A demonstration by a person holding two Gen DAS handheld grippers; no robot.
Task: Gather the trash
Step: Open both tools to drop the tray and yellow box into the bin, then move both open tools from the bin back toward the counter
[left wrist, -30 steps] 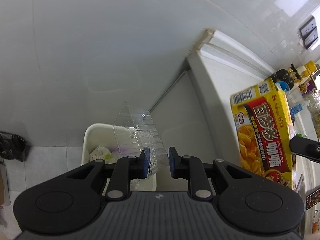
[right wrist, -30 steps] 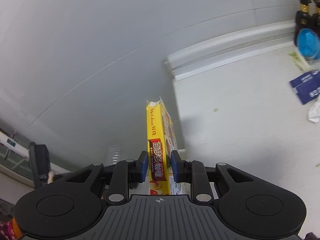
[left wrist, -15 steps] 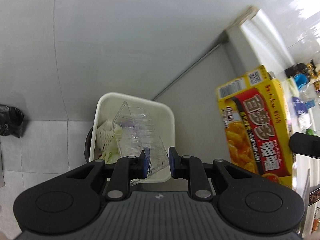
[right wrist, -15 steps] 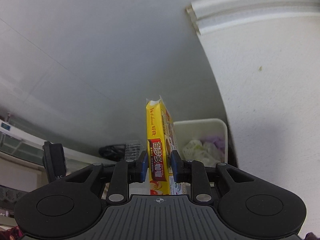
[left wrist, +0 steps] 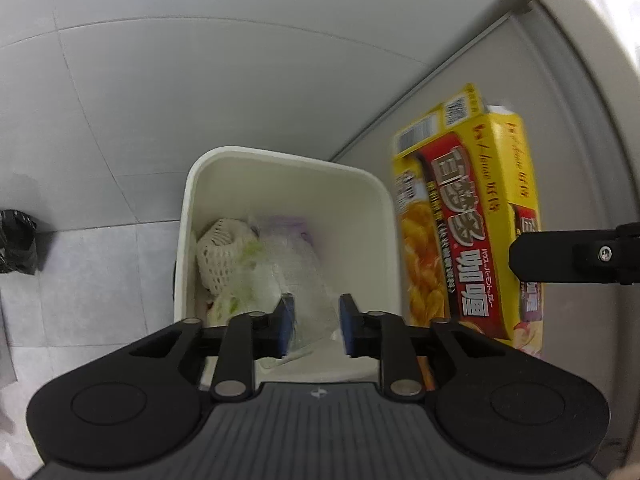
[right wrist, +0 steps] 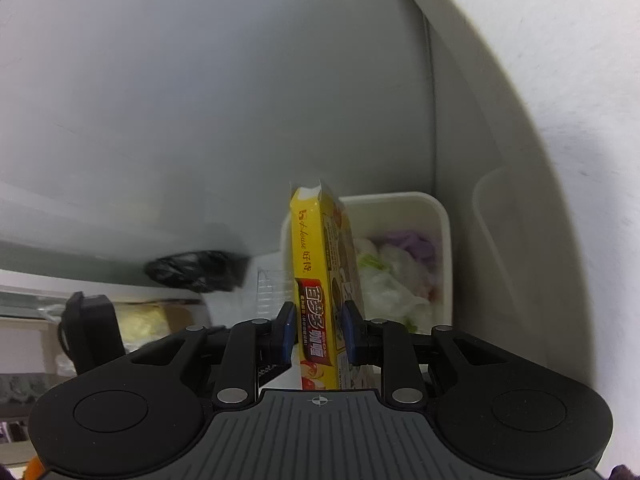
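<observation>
- Far left of the left tongs [left wrist: 314,330], a black bag [left wrist: 16,246] sits on the pale tiled floor [left wrist: 92,280] against the wall.
- The left tongs point down over the white bin [left wrist: 288,164], and their jaws are opening; the 2 blue pads [left wrist: 286,328] stand apart.
- A clear plastic tray [left wrist: 308,308] lies between those pads. It looks loose and sunk onto the rubbish, but it is see-through and whether the left pad touches it cannot be told.
- Past the left tongs' tips, inside the bin, lie a white foam net [left wrist: 218,254], pale wrappers with green scraps [left wrist: 252,276] and something purple [left wrist: 286,226] at the far side.
- Right of the left tongs, just beside the bin's right rim, hangs the yellow curry box [left wrist: 460,232], printed face toward this camera, upright and outside the bin.
- A black finger of the right tongs [left wrist: 576,256] crosses the box's right edge.
- In the right wrist view, the right tongs [right wrist: 318,334] are clamped on the box [right wrist: 312,264] by its narrow sides, 1 pad on each; its torn-open end points away from the tongs.
- There the bin [right wrist: 440,216] lies beyond and right of the box, against a pale cabinet [right wrist: 500,120].
</observation>
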